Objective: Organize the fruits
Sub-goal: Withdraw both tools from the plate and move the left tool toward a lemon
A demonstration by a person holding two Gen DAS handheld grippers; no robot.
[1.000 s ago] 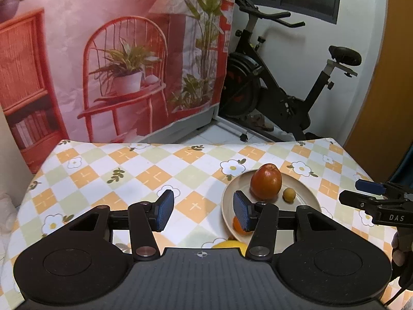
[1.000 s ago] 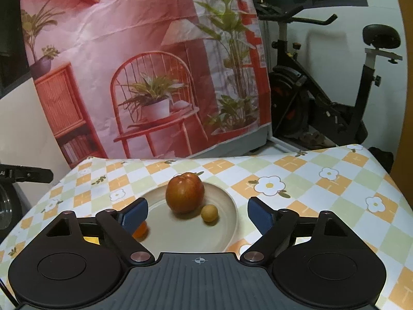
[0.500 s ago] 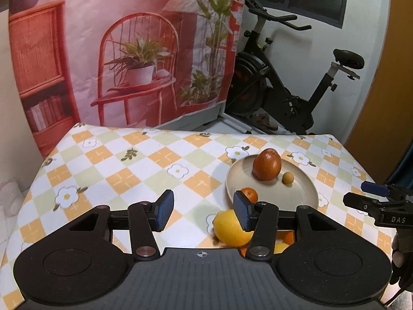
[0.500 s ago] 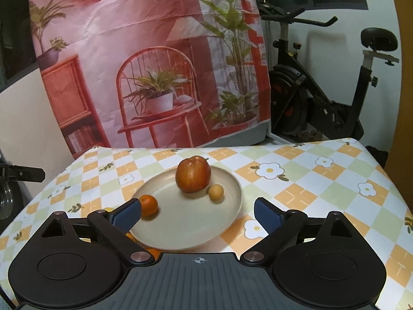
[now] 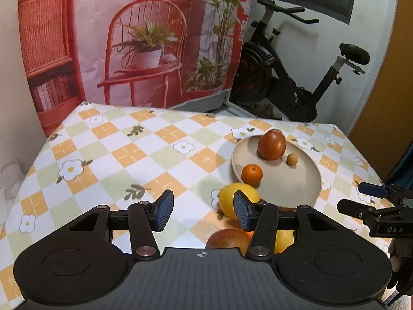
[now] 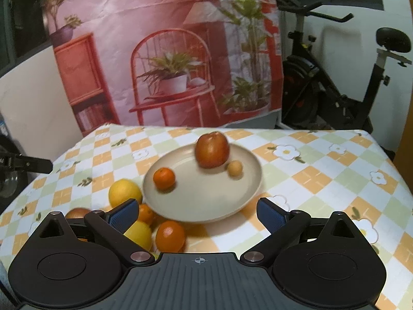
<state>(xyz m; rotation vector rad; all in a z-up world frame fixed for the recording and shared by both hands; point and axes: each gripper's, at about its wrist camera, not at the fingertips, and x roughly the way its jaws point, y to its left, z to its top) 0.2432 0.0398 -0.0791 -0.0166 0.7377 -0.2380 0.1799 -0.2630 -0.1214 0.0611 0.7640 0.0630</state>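
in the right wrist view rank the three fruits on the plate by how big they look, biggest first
1. Round red-brown apple, at the far side of the beige plate.
2. Small orange mandarin.
3. Tiny tan round fruit.
The view is blurred, but the gaps are plain.

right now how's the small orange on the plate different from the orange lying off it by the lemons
The small orange sits inside the plate, near its rim; the orange lies on the tablecloth just outside it. The plated one stands alone; the other is bunched with lemons. The plated one looks smaller. Both are round and orange.
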